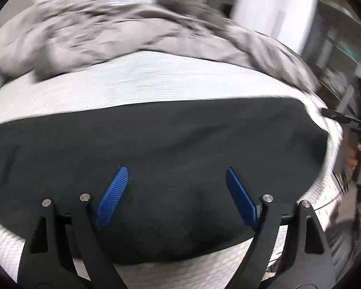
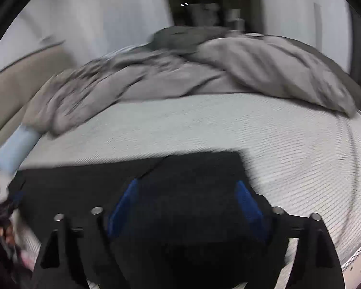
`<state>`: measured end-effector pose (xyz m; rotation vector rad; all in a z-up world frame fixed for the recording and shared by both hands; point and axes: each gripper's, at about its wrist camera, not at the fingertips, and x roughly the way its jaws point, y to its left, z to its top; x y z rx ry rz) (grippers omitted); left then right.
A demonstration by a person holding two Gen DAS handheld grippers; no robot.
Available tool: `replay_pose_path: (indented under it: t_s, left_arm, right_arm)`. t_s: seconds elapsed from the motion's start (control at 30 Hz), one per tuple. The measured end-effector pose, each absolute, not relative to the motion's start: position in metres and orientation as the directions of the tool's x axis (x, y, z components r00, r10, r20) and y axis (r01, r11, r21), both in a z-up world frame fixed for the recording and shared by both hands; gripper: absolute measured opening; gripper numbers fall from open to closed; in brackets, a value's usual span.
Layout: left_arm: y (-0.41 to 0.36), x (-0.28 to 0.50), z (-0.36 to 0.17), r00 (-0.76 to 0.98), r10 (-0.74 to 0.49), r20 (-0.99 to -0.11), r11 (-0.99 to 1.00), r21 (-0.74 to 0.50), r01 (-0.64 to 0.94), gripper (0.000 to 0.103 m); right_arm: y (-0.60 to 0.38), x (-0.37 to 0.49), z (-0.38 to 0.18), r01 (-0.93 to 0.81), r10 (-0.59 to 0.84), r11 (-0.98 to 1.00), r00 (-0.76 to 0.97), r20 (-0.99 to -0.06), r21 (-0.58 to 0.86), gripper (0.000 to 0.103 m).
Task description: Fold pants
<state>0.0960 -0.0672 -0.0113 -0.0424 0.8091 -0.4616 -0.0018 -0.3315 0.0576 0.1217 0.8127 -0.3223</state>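
Observation:
Black pants [image 1: 156,144] lie flat in a wide band across the near part of a bed. My left gripper [image 1: 175,171] is open with its blue pads spread just above the pants, holding nothing. In the right wrist view the pants [image 2: 192,175] lie under my right gripper [image 2: 187,185], which is open and empty near the pants' right end. The right gripper also shows at the right edge of the left wrist view [image 1: 356,125]. Both views are blurred by motion.
The bed has a light grey ribbed mattress cover [image 1: 156,79] [image 2: 288,144]. A rumpled grey duvet [image 1: 120,33] [image 2: 204,72] is piled at the far side. A pale blue pillow [image 2: 14,147] lies at the left, by a beige headboard [image 2: 16,79].

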Motion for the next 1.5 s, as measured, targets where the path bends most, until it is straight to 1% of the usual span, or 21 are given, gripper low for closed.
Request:
replay_pose_path:
  t_s: [0.13,0.23,0.3,0.33,0.37,0.5,0.57,0.67,0.73,0.8,0.87,0.97,1.03,1.1,1.13,1.2,1.23,1.27,1.33,1.43,1.5]
  left_arm:
    - [-0.126,0.111,-0.040,0.449,-0.507,-0.736,0.839,-0.301,0.454,0.082]
    - [-0.143,0.105,-0.055,0.460,-0.450,-0.765,0.839,-0.185,0.512,0.082]
    - [-0.133,0.101,-0.053,0.458,-0.450,-0.767,0.834,-0.177,0.523,0.082]
    - [-0.124,0.101,-0.052,0.455,-0.458,-0.764,0.833,-0.190,0.519,0.082]
    - [-0.115,0.102,-0.053,0.455,-0.464,-0.760,0.835,-0.205,0.510,0.082]
    - [-0.083,0.103,-0.054,0.462,-0.470,-0.752,0.848,-0.239,0.472,0.082]
    - [-0.078,0.102,-0.055,0.471,-0.459,-0.754,0.853,-0.226,0.469,0.082]
    - [-0.078,0.098,-0.048,0.488,-0.423,-0.764,0.871,-0.194,0.450,0.082]
    - [-0.084,0.091,-0.033,0.493,-0.450,-0.745,0.862,-0.216,0.459,0.082]
    - [-0.104,0.094,-0.015,0.503,-0.493,-0.710,0.829,-0.209,0.518,0.085]
    - [-0.130,0.106,-0.009,0.508,-0.472,-0.721,0.820,-0.147,0.554,0.086]
    - [-0.162,0.134,-0.028,0.437,-0.419,-0.796,0.805,-0.103,0.585,0.086]
    - [-0.156,0.150,-0.052,0.382,-0.368,-0.848,0.825,-0.108,0.555,0.085]
    - [-0.133,0.151,-0.053,0.385,-0.414,-0.825,0.817,-0.150,0.557,0.085]
    - [-0.121,0.152,-0.051,0.392,-0.403,-0.827,0.825,-0.143,0.546,0.085]
    - [-0.087,0.158,-0.050,0.428,-0.361,-0.829,0.866,-0.128,0.483,0.087]
    - [-0.072,0.162,-0.052,0.438,-0.344,-0.830,0.884,-0.129,0.449,0.087]
    - [-0.056,0.166,-0.055,0.444,-0.341,-0.828,0.898,-0.149,0.413,0.087]
    - [-0.034,0.171,-0.053,0.452,-0.361,-0.816,0.910,-0.201,0.363,0.087]
    - [-0.029,0.168,-0.037,0.476,-0.323,-0.818,0.929,-0.179,0.323,0.085]
    - [-0.037,0.163,-0.020,0.505,-0.365,-0.782,0.913,-0.196,0.357,0.086]
  right_arm:
    - [-0.268,0.030,0.003,0.175,-0.107,0.984,0.606,-0.788,0.001,0.089]
    - [-0.244,0.046,-0.036,0.094,-0.066,0.995,0.552,-0.831,-0.017,0.089]
    - [-0.234,0.038,-0.054,0.011,-0.158,0.984,0.517,-0.841,-0.178,0.088]
    - [-0.233,0.028,-0.056,-0.013,-0.179,0.976,0.526,-0.831,-0.218,0.088]
    - [-0.240,0.019,-0.053,-0.005,-0.201,0.971,0.526,-0.826,-0.239,0.088]
    - [-0.310,-0.027,-0.035,0.244,-0.384,0.922,0.484,-0.786,-0.299,0.085]
    - [-0.338,-0.041,-0.031,0.360,-0.487,0.865,0.438,-0.755,-0.349,0.087]
    - [-0.343,-0.046,-0.022,0.413,-0.510,0.846,0.436,-0.742,-0.338,0.087]
    - [-0.326,-0.043,-0.010,0.390,-0.527,0.844,0.473,-0.706,-0.369,0.087]
    - [-0.298,-0.036,0.003,0.339,-0.458,0.887,0.564,-0.687,-0.313,0.087]
    - [-0.277,-0.014,0.001,0.264,-0.327,0.943,0.613,-0.719,-0.203,0.088]
    - [-0.256,0.026,-0.022,0.144,-0.176,0.983,0.599,-0.781,-0.111,0.088]
    - [-0.250,0.050,-0.051,0.094,-0.149,0.989,0.525,-0.838,-0.117,0.088]
    - [-0.256,0.048,-0.063,0.085,-0.197,0.980,0.498,-0.844,-0.179,0.087]
    - [-0.269,0.041,-0.057,0.121,-0.243,0.970,0.498,-0.832,-0.211,0.087]
    - [-0.293,0.025,-0.048,0.247,-0.435,0.900,0.458,-0.775,-0.359,0.088]
    - [-0.312,0.017,-0.046,0.321,-0.564,0.825,0.412,-0.715,-0.465,0.086]
    - [-0.327,0.015,-0.047,0.376,-0.626,0.776,0.360,-0.691,-0.507,0.093]
    - [-0.350,0.004,-0.046,0.442,-0.576,0.799,0.364,-0.732,-0.409,0.094]
    - [-0.339,0.002,-0.034,0.423,-0.611,0.780,0.358,-0.706,-0.461,0.094]
    - [-0.318,0.000,-0.014,0.418,-0.602,0.793,0.424,-0.677,-0.443,0.094]
